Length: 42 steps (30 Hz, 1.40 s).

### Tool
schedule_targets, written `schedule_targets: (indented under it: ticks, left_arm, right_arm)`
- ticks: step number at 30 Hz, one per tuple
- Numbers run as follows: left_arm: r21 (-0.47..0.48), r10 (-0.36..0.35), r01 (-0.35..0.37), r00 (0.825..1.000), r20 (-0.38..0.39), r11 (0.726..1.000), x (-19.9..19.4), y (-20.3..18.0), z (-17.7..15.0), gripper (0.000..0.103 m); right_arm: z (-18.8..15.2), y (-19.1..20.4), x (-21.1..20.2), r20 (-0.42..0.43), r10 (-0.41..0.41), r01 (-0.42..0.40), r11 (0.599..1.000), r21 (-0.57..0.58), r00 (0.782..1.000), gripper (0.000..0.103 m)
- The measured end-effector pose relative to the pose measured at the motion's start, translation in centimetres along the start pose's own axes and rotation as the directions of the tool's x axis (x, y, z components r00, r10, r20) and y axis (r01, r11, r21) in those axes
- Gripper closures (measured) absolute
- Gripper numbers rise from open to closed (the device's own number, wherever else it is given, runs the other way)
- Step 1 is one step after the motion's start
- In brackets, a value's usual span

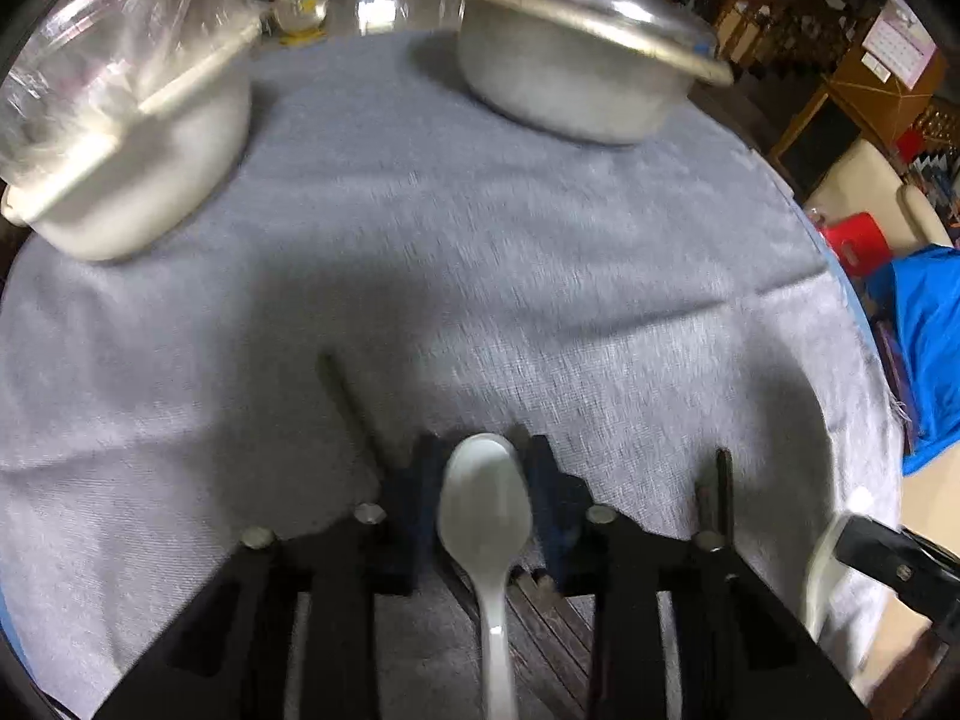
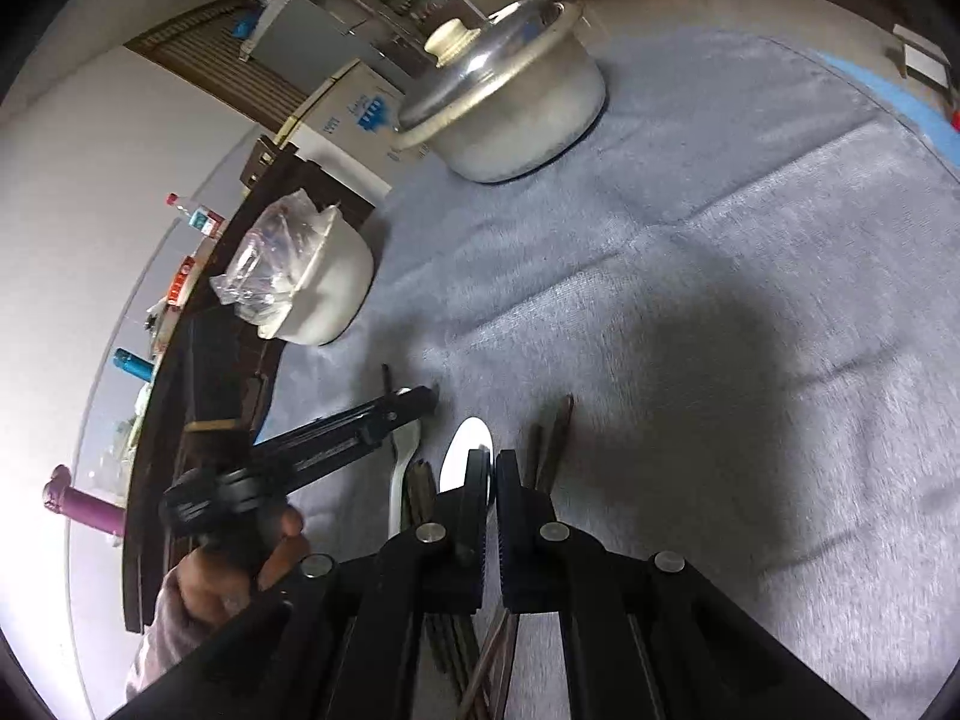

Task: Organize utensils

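Straddling one white spoon (image 1: pixel 485 510), left gripper (image 1: pixel 483 456) part-open, right gripper (image 2: pixel 493 468) closed, two pots (image 1: pixel 576 78).

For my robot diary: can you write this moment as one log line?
left gripper: around white spoon, grip unclear | right gripper: shut | chopsticks: on grey cloth

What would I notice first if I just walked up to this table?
A white spoon sits right up close between the fingers of the left gripper. Across the grey cloth stand a shiny lidded metal pot on the right and a white pot topped with crinkly plastic on the left.
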<state>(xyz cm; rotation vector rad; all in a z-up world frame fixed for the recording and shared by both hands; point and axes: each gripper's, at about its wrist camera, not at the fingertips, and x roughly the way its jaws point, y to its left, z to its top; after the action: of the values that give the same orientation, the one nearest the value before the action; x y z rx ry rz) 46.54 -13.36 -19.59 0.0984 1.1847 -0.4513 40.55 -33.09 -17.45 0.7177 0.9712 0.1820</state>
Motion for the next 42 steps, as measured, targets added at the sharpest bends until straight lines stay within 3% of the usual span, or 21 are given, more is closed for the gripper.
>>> schedule_targets:
  ticks: [3,7,13,15,20,24,28,33,38,42]
  left_arm:
    - [-0.019,-0.012,0.012,1.000,-0.001,1.000,-0.2,0.2,0.0,0.076]
    - [-0.048,-0.026,0.029,0.998,0.051,0.998,-2.6,0.7,-0.8,0.076]
    - [-0.072,-0.041,0.057,0.978,0.203,0.996,-10.6,0.2,-3.6,0.076]
    - [-0.069,-0.044,0.066,0.958,0.282,0.995,-14.4,-0.4,-5.3,0.076]
    - [-0.057,-0.053,0.082,0.917,0.395,0.995,-21.1,-2.3,-9.9,0.076]
    - [-0.043,-0.092,0.129,0.869,0.486,0.991,-25.8,-4.0,-14.4,0.076]
    - [-0.041,-0.136,0.188,0.828,0.544,0.981,-28.2,-5.4,-18.1,0.076]
    - [-0.064,-0.149,0.232,0.790,0.595,0.971,-27.7,-7.4,-21.0,0.076]
    - [-0.071,-0.118,0.204,0.780,0.615,0.976,-25.7,-8.3,-23.4,0.076]
    - [-0.071,-0.104,0.178,0.805,0.584,0.982,-23.2,-8.5,-25.0,0.075]
  right_arm:
    - [-0.8,0.3,-1.8,0.035,-0.009,0.010,1.000,-0.020,0.999,0.100]
    - [-2.2,1.0,-4.8,0.093,-0.032,0.037,0.998,-0.059,0.995,0.100]
    - [-5.4,3.1,-11.3,0.266,-0.032,0.066,0.991,-0.120,0.963,0.100]
    - [-7.0,4.0,-13.7,0.328,-0.024,0.075,0.987,-0.143,0.944,0.100]
    - [-11.6,6.6,-18.8,0.447,-0.012,0.116,0.972,-0.206,0.895,0.100]
    - [-15.9,8.9,-21.7,0.510,-0.003,0.175,0.941,-0.289,0.860,0.100]
    - [-19.8,10.4,-23.1,0.545,-0.013,0.250,0.898,-0.363,0.838,0.100]
    - [-22.8,11.5,-22.4,0.566,-0.053,0.343,0.840,-0.420,0.823,0.100]
    - [-25.0,11.7,-20.3,0.549,-0.083,0.388,0.794,-0.468,0.832,0.100]
    - [-26.1,11.2,-19.4,0.512,-0.092,0.382,0.779,-0.497,0.854,0.099]
